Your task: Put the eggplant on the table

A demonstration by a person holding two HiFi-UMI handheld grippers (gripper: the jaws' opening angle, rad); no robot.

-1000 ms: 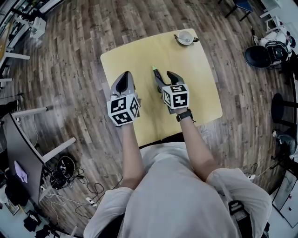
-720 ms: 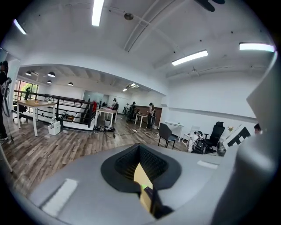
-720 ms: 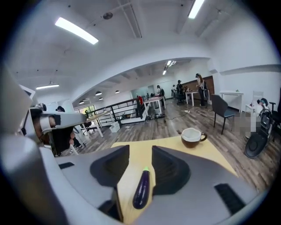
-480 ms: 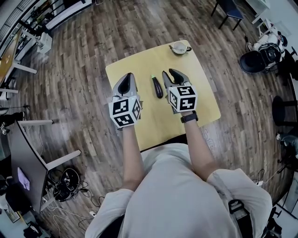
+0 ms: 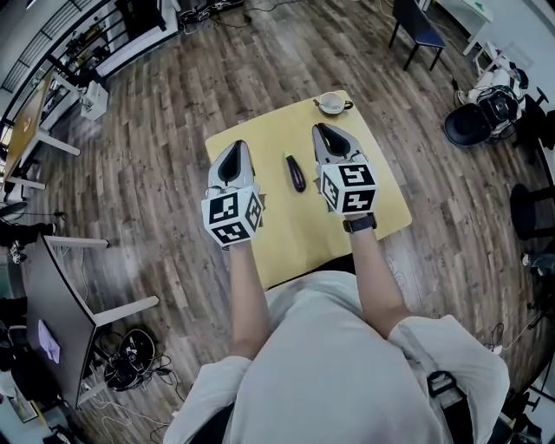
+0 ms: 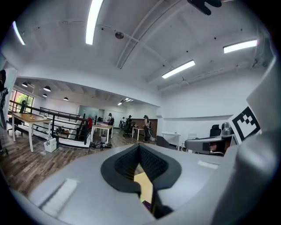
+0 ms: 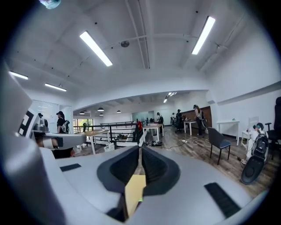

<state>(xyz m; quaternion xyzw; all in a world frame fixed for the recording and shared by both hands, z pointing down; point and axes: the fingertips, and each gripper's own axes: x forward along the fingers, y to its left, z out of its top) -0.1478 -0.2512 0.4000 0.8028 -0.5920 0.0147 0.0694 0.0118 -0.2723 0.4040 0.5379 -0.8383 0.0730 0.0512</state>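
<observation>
Here, over the left side of the yellow table (image 5: pixel 303 238), the left gripper (image 5: pixel 234 147) is hovering and pointing away from the person (image 5: pixel 347 373). Its marker cube (image 5: pixel 232 217) is facing the head camera. In the left gripper view its jaws are meeting at their tips, pressed together with nothing pinched between them. Only a sliver of yellow tabletop is showing through the gap below the tips.

Just to the right, between the two grippers and apart from both, the eggplant (image 5: pixel 296 173) is lying flat on the table. Its dark purple body is running roughly along the line the grippers are pointing. Its green stem end is facing the table's far side. Nothing is touching it.

Further right, the right gripper (image 5: pixel 325 130) is hanging above the table beside the eggplant, also pointing away from the person. Its jaws are closing, and the right gripper view is showing their tips already coming together on nothing. A dark watch (image 5: pixel 360 223) is sitting on the wrist behind its cube (image 5: pixel 349 186).

Beyond the right gripper, a white cup (image 5: pixel 332 103) is standing near the table's far edge, well apart from the eggplant. At the upper right, a dark chair (image 5: pixel 416 22) is standing on the wooden floor (image 5: pixel 156 156).
</observation>
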